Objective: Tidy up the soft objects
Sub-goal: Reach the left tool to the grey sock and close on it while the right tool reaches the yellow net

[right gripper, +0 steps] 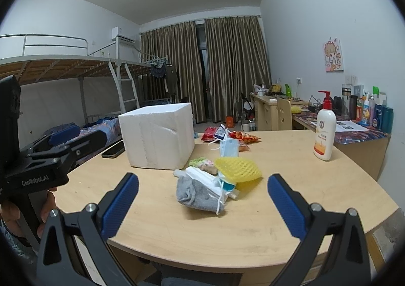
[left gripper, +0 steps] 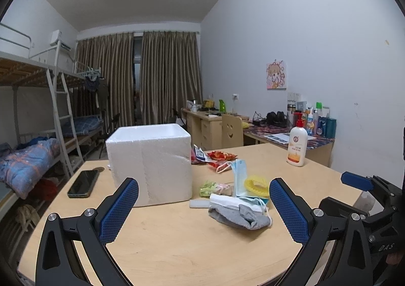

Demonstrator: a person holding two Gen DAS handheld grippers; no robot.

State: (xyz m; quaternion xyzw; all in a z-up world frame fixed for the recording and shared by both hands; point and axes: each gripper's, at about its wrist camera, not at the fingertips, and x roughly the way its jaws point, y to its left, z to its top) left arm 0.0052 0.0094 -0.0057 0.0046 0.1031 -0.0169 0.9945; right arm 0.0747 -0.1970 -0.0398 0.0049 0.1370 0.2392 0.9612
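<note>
Barely begun, it seems: both grippers, left and right, wide and empty; sock, masks and net heaped mid-worktop, foam box at ten o'clock.

The left claw is seen wide open above the near edge of the bench, with nothing between its blue pads. A white foam box is set upright left of centre, and a dark phone lies flat to its left. Right of the box, a grey sock is heaped nearest, touching blue face masks and a yellow mesh sleeve. Snack packets lie farther back, and a lotion bottle stands at the far right. The right claw is partly seen at the right edge.
</note>
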